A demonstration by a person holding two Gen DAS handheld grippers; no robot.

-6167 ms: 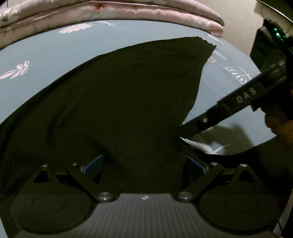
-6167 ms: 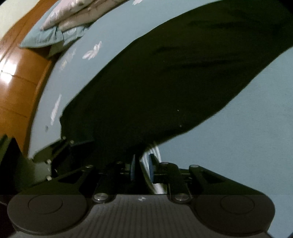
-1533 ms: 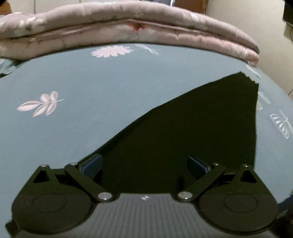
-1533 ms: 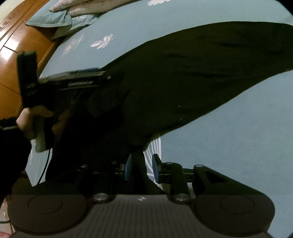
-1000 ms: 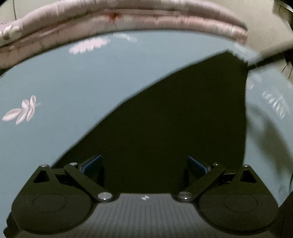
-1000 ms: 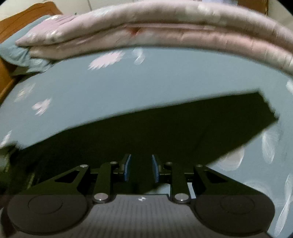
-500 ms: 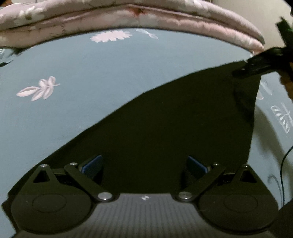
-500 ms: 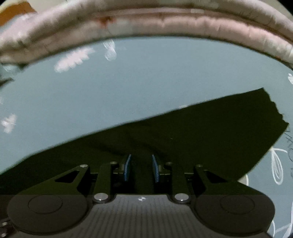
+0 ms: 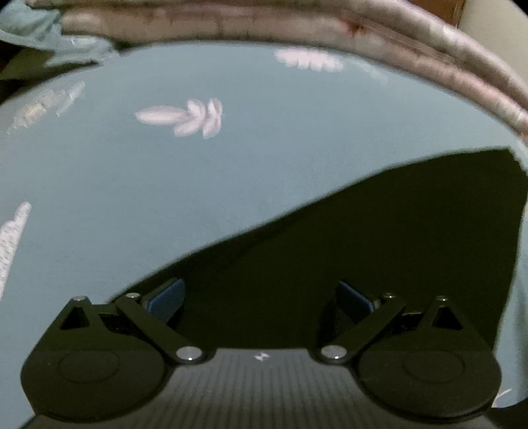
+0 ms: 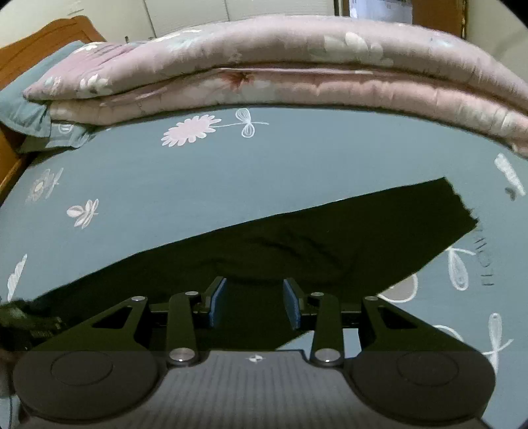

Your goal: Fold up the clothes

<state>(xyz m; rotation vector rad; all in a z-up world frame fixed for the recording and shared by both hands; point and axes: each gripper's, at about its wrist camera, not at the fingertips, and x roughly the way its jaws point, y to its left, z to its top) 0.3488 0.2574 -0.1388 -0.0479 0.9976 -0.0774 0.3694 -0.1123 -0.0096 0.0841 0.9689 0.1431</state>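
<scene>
A blue floral sheet (image 10: 264, 171) is spread; a pink quilt (image 10: 297, 66) is folded before pale wall (image 10: 198, 13) and wooden headboard (image 10: 43, 39).

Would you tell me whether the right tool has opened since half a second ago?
Yes. The right tool now stands open over the black garment; earlier its pads were closer together.

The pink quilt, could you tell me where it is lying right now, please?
The folded pink quilt lies along the far side of the blue bedsheet in both views, beyond the black garment, with a blue pillow at its left end.
</scene>
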